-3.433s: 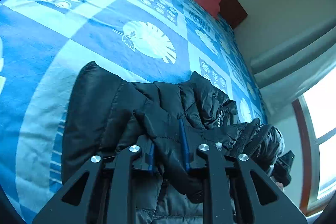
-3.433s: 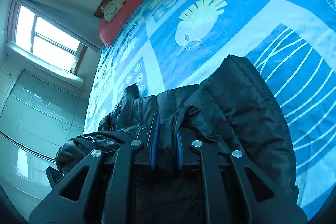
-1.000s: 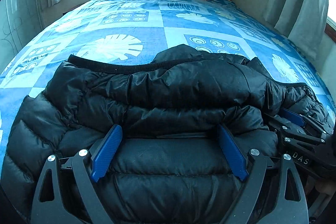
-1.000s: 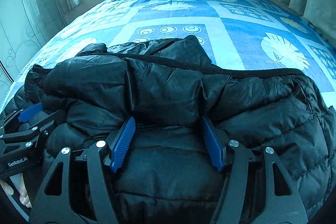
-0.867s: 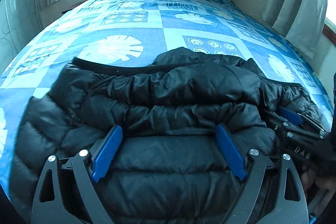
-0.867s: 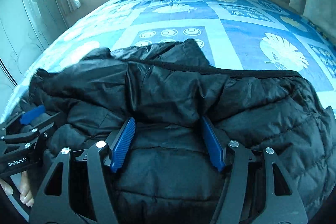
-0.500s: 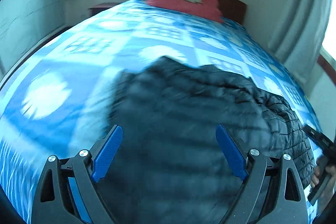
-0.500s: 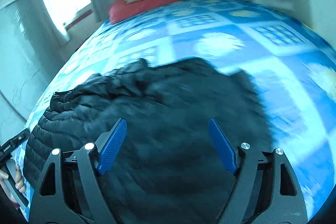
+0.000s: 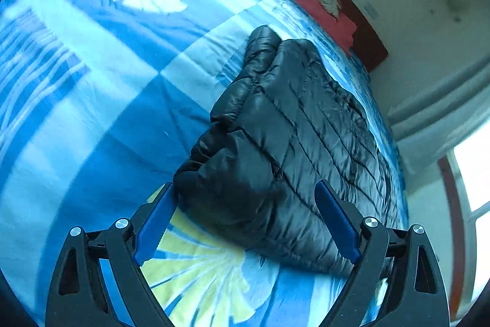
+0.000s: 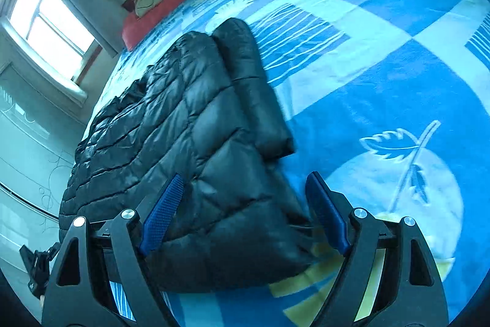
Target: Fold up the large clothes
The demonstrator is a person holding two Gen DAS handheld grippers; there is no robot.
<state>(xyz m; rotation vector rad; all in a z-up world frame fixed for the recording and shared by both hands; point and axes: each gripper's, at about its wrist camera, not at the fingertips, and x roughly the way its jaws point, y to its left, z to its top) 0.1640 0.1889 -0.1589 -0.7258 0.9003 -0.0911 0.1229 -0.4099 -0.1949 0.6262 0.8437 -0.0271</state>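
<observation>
A black puffy jacket (image 9: 294, 140) is laid folded on the blue patterned bedspread (image 9: 92, 100), well away from the red pillow (image 9: 309, 2) at the head of the bed. Nothing is gripped by the left gripper (image 9: 245, 222): its blue pads (image 9: 156, 222) are spread wide, with one corner of the jacket seen between them (the left pad looks close to the cloth, but no squeeze is seen). The right gripper (image 10: 245, 216) is let go too. Its jaws have just been opening, and the other corner of the jacket (image 10: 190, 149) is seen lying loose between its pads (image 10: 162, 213), beside a white leaf print (image 10: 401, 149).
</observation>
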